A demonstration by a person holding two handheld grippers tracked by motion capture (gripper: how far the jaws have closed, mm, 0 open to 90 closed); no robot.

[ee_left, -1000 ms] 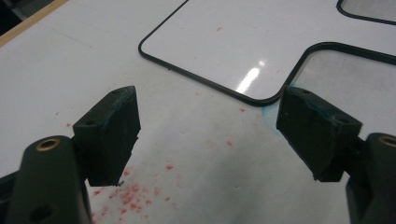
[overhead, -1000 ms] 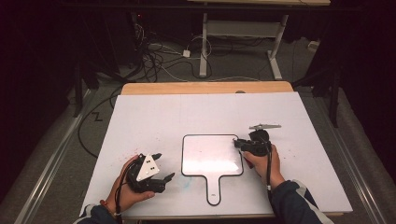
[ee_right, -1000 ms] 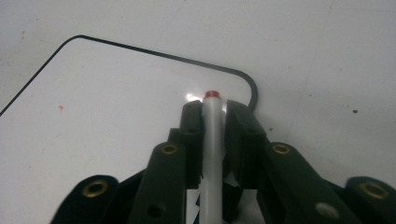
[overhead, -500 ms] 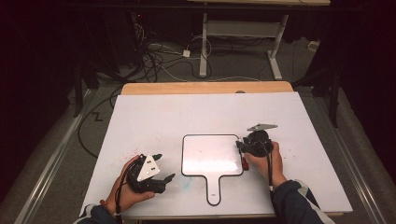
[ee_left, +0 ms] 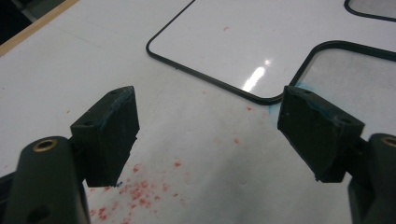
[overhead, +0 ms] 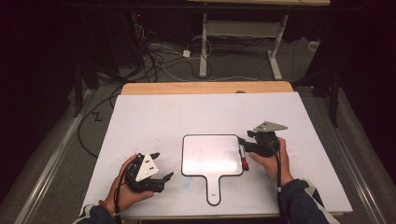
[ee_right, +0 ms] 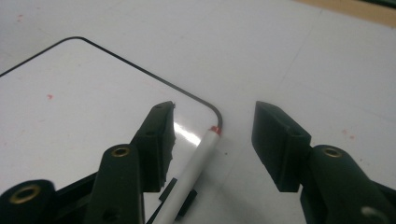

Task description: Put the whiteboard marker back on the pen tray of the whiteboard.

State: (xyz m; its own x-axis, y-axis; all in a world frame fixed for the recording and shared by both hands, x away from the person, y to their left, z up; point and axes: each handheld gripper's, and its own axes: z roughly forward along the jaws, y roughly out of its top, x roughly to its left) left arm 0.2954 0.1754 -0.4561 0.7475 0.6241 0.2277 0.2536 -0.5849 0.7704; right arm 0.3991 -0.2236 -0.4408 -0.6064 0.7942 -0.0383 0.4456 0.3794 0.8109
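R tool (ee_right: 214, 140) just opened; marker (ee_right: 194, 170) between, ungripped.

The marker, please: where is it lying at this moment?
In the high view the marker lies along the right edge of the small whiteboard, just below the right tongs. Their jaws have just been opening, and it lies loose between them.

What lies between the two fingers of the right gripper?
A white marker with a red end lies there, on the edge of the whiteboard. The right gripper has just been opening; the right gripper view shows this.
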